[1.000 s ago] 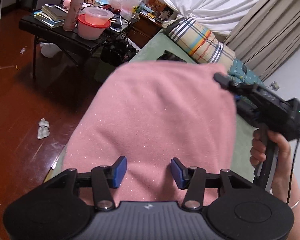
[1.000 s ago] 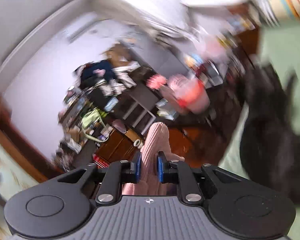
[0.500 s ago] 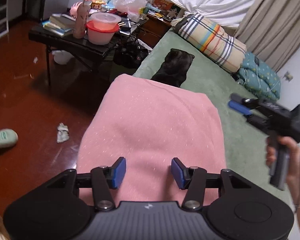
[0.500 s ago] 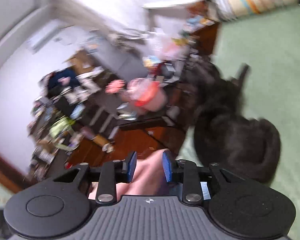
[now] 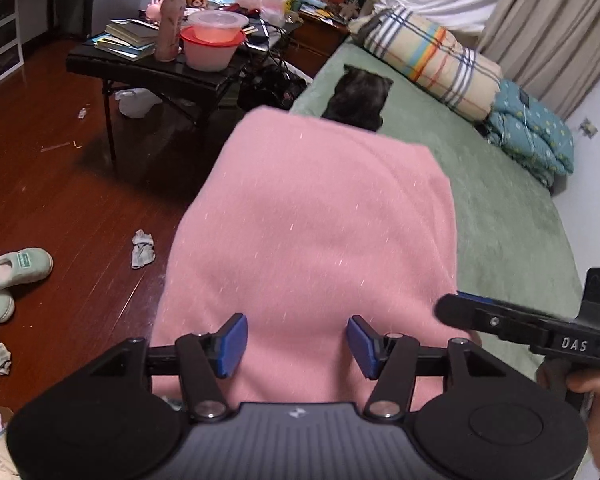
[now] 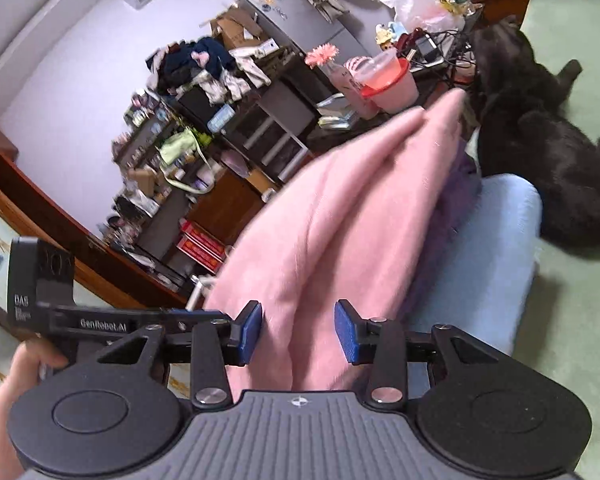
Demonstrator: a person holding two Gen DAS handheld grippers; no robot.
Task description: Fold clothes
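A folded pink garment (image 5: 320, 232) lies at the near edge of the green bed (image 5: 500, 208). In the right wrist view the pink garment (image 6: 340, 208) tops a stack, over a purple piece (image 6: 456, 184) and a light blue one (image 6: 488, 248). My left gripper (image 5: 294, 340) hovers open over the garment's near edge, pads clear of the cloth. My right gripper (image 6: 298, 332) is at the stack's side. Its jaws are opening, with the pink folds between the pads but not pinched. From the left wrist, the right gripper (image 5: 448, 312) shows by the garment's right corner.
A black cat (image 5: 358, 96) lies on the bed just beyond the stack. A striped pillow (image 5: 432, 60) and a blue quilt (image 5: 536, 132) sit at the bed's far end. A cluttered black table (image 5: 160, 68) and slippers (image 5: 12, 276) stand on the wooden floor to the left.
The right gripper let go of the pink cloth, widened its jaws and came down to the stack's near right side. The pink garment settled flat. The left gripper drew back slightly.
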